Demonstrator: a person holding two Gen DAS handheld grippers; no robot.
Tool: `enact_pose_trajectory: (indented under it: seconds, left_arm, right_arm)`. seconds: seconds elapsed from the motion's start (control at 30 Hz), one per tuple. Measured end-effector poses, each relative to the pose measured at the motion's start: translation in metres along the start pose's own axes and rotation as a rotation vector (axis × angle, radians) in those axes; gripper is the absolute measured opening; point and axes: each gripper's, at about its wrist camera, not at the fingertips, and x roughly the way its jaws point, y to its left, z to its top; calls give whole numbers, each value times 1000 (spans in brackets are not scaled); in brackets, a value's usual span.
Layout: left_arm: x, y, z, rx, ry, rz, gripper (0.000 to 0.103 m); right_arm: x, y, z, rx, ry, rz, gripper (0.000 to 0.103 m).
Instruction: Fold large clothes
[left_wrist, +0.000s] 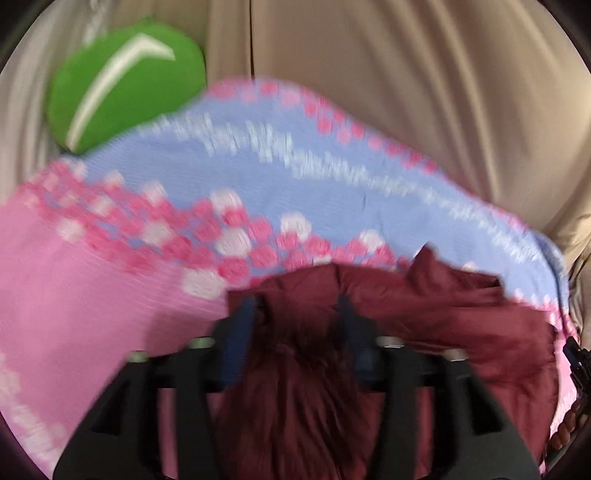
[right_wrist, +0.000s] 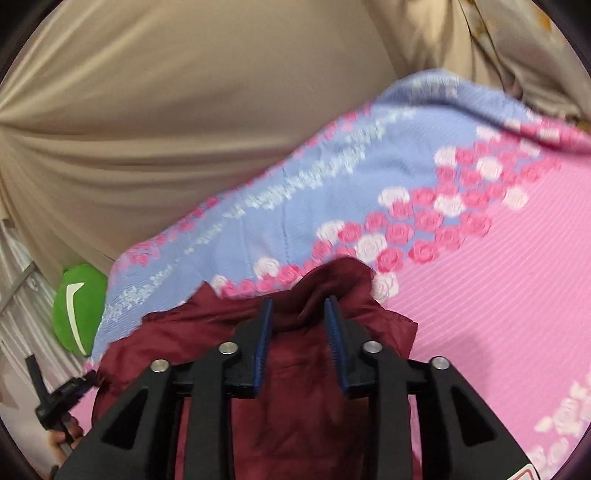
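A maroon garment (left_wrist: 424, 314) lies crumpled on a pink and blue flowered blanket (left_wrist: 92, 295). My left gripper (left_wrist: 297, 306) stands over its near part, jaws apart, with maroon cloth bunched between the blue pads (left_wrist: 240, 332). In the right wrist view the same maroon garment (right_wrist: 303, 369) lies under my right gripper (right_wrist: 298, 306), whose jaws are apart with a fold of cloth rising between the blue pads (right_wrist: 264, 339). The left wrist view is blurred. Whether either gripper pinches cloth is unclear.
A green cushion with a white mark (left_wrist: 125, 85) sits at the blanket's far edge, also seen in the right wrist view (right_wrist: 77, 306). Beige curtain fabric (right_wrist: 184, 110) hangs behind the blanket (right_wrist: 498, 277). The other gripper (right_wrist: 51, 402) shows at the lower left.
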Motion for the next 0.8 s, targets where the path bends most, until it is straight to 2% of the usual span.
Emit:
enact_pose_trajectory:
  seconds: [0.07, 0.1, 0.17, 0.27, 0.33, 0.37, 0.43, 0.5, 0.57, 0.63, 0.7, 0.73, 0.8]
  left_arm:
    - [-36, -12, 0, 46, -53, -37, 70]
    - [-50, -22, -2, 78, -59, -57, 71]
    - [-73, -49, -12, 159, -42, -128, 73]
    - [-79, -83, -38, 243, 36, -203, 73]
    - [-70, -102, -68, 275, 133, -260, 73]
    - [-66, -105, -78, 287, 157, -261, 73]
    - [-53, -108, -101, 330, 190, -188, 73]
    - [-45, -94, -112, 332, 193, -113, 74]
    - [-43, -69, -117, 306, 183, -33, 74]
    - [-44, -39, -119, 262, 175, 49, 74]
    - [-45, -11, -121, 213, 185, 78, 78]
    - [-45, 1, -124, 188, 195, 91, 79]
    - [-47, 18, -128, 156, 199, 135, 80]
  right_arm:
    - [-21, 32, -6, -115, -16, 8, 34]
    - [-34, 59, -15, -202, -16, 22, 35]
    - [-42, 92, -33, -291, 13, 64, 36]
    - [-47, 141, -80, -395, 105, 179, 36]
    - [-46, 164, -116, -458, 179, 233, 36]
    - [-46, 170, -130, -493, 197, 240, 34]
    - [-47, 176, -156, -590, 205, 187, 33]
    - [-48, 162, -165, -617, 201, 96, 33]
    - [-48, 133, -161, -567, 206, 1, 33]
    - [-54, 87, -150, -456, 208, -109, 32]
    - [-65, 35, -139, -320, 207, -199, 30]
    - [-72, 14, -136, -271, 200, -235, 26]
    - [-88, -24, -133, -175, 195, -282, 28]
